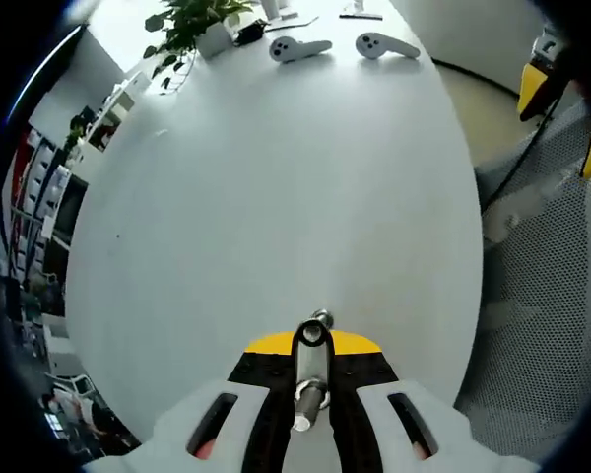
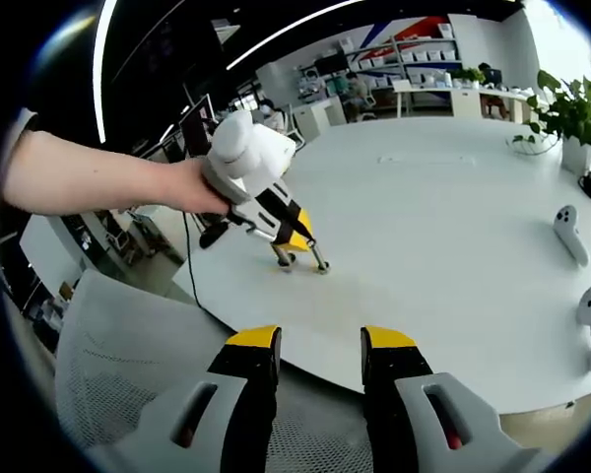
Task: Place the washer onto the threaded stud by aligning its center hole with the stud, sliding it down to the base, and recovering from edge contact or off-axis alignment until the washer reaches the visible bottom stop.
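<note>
The left gripper (image 1: 310, 394), at the bottom centre of the left gripper view, is holding the threaded stud (image 1: 311, 379), its jaws closed snugly on the metal shaft. The stud is running up the middle between the jaws, one end pointing back toward the camera, the other projecting just past the yellow jaw tips over the white tabletop (image 1: 276, 197). A dark ring, which looks like the washer (image 1: 312, 335), is sitting around the stud close to its far end, right at the jaw tips; whether it is seated against a stop is too small to tell.

In the right gripper view, the left gripper is appearing in the upper left, held in a person's hand (image 2: 182, 187), with the stud's far end resting on or just above the tabletop near its front edge.

The right gripper (image 2: 320, 345) is hanging at the bottom centre of its own view, jaws parted with a clear gap and holding nothing, hovering over the tabletop edge and a grey mesh chair (image 2: 118, 365), well apart from the stud.

As a judgement, the washer seems already threaded on, so the step in hand is seating it. The next move calls for bringing the free jaws up to the ring and nudging it squarely along the shaft.

Two white handheld controllers (image 1: 340, 46) and a potted plant (image 1: 192, 25) are lying at the top of the left gripper view.
</note>
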Tool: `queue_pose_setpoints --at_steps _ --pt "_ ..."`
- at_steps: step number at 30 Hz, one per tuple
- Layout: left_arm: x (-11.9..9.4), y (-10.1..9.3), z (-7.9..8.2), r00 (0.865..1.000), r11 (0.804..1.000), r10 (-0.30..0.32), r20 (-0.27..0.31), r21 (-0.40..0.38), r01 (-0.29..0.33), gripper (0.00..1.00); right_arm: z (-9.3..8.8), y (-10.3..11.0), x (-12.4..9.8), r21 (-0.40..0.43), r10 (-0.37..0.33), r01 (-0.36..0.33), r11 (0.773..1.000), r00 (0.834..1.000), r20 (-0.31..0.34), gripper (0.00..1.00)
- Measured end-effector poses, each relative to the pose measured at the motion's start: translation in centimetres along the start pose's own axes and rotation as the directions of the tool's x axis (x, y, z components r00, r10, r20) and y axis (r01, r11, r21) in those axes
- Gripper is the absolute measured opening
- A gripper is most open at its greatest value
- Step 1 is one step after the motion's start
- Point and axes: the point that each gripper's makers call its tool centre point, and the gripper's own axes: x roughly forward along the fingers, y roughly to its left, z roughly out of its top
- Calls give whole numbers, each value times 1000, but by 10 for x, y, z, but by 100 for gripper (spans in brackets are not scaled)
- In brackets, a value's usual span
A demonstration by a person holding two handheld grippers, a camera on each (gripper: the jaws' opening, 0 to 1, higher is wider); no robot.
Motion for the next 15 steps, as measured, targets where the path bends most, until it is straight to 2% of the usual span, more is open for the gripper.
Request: queue_pose_setpoints --at_steps 9,15 --pt "9 -1 -3 1000 1000 -17 -25 25 18 8 1 -1 0 7 -2 2 1000 1000 8 35" --pt "24 -3 -4 998 999 -35 -50 39 37 8 1 -1 0 6 -1 1 1000 1000 4 35"
